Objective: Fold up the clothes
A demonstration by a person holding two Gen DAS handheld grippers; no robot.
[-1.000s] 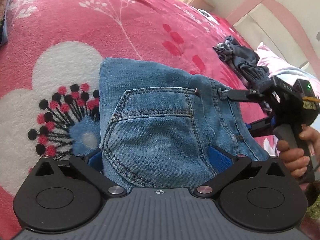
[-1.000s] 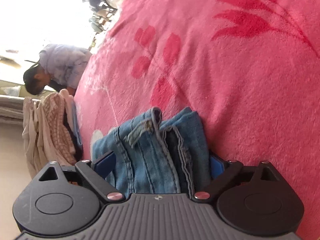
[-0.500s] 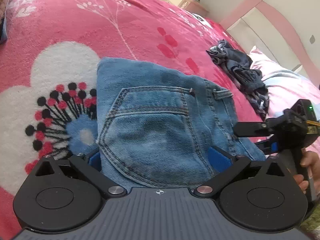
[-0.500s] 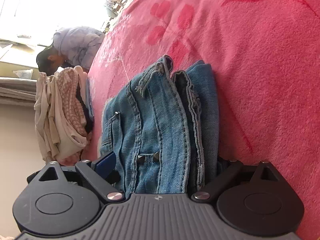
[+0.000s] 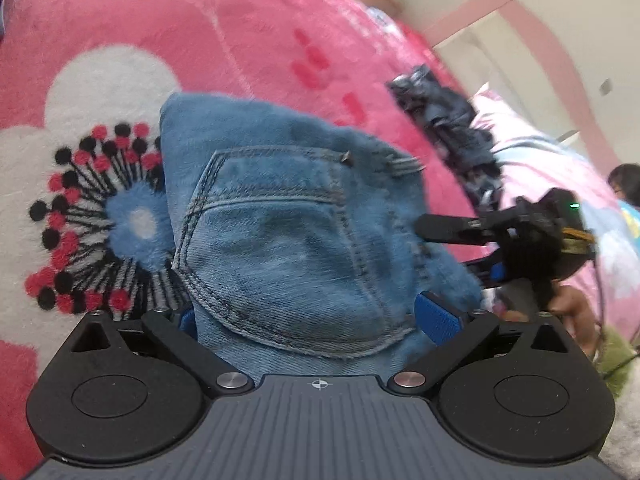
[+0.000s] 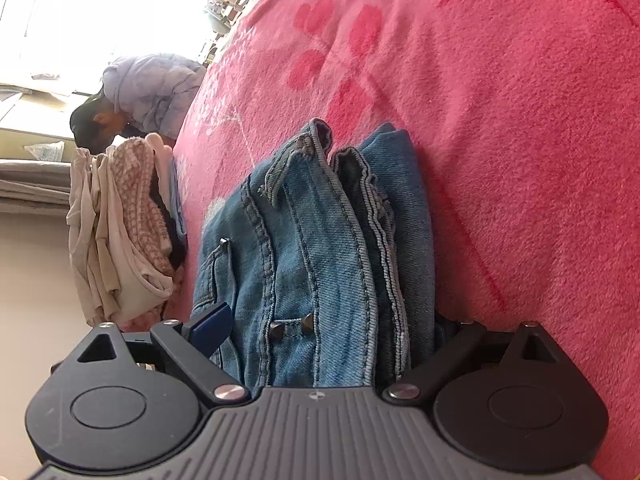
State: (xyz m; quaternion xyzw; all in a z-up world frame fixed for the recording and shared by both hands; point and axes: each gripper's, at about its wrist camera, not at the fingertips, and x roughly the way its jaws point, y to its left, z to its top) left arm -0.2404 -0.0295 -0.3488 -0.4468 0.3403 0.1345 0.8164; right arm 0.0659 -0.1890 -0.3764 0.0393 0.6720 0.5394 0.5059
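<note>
Folded blue jeans (image 5: 280, 220) lie on a pink flowered blanket (image 5: 240, 40), back pocket up. My left gripper (image 5: 312, 316) stands open, its blue pads (image 5: 436, 318) wide apart on either side of the near end of the jeans. In the right wrist view the jeans (image 6: 320, 240) show as a layered stack seen edge-on. My right gripper (image 6: 328, 324) is open around that stack; its right finger is hidden behind the denim. From the left wrist view, the right gripper (image 5: 440, 248) reaches in at the jeans' right edge, one finger above it, with a hand (image 5: 576, 312) on its handle.
A crumpled dark garment (image 5: 448, 120) lies further back on the bed. A pile of pale clothes (image 6: 120, 232) sits at the bed's edge, with a person (image 6: 148, 88) bent over beyond it. A pink headboard (image 5: 500, 4) and pillows are at the right.
The right gripper slid from the far waistband toward the near side of the jeans, so more of the stack shows ahead of it. The left view tilted and blurred.
</note>
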